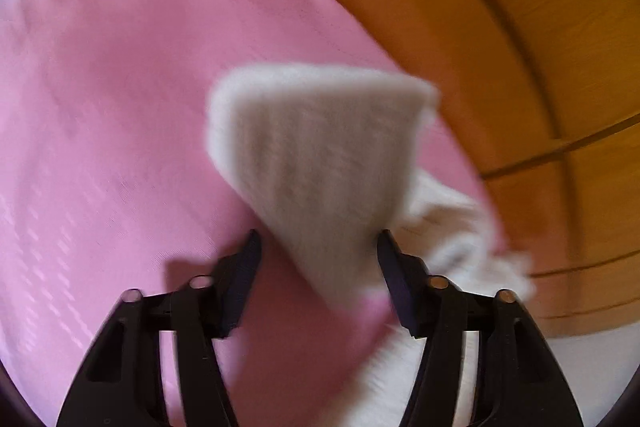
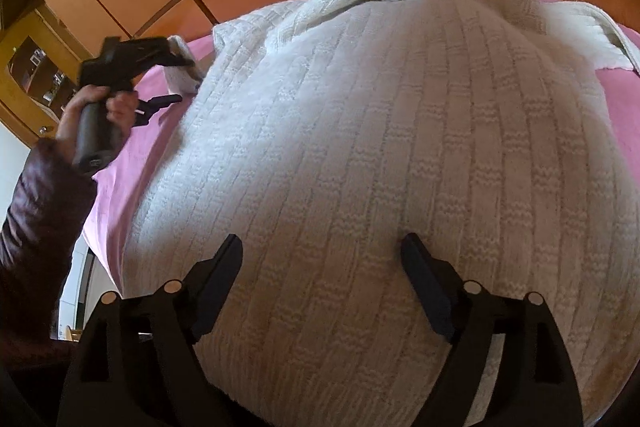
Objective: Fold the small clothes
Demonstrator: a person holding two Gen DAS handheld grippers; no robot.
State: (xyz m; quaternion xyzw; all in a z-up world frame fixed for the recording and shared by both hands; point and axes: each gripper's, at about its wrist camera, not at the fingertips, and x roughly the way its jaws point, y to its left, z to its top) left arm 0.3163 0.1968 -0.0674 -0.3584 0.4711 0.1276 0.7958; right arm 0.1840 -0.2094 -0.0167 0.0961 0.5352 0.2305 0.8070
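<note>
left gripper (image 1: 318,239) jaws stand apart, a blurred white knit flap between them, contact unclear. one ribbed white sweater (image 2: 400,147) lies flat on the pink bed sheet (image 1: 100,107), long axis running away from the right gripper (image 2: 322,243), collar far, jaws wide apart above it.

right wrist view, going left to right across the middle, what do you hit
dark sleeve → hand on the left gripper → pink bed cover → white knit sweater
</note>
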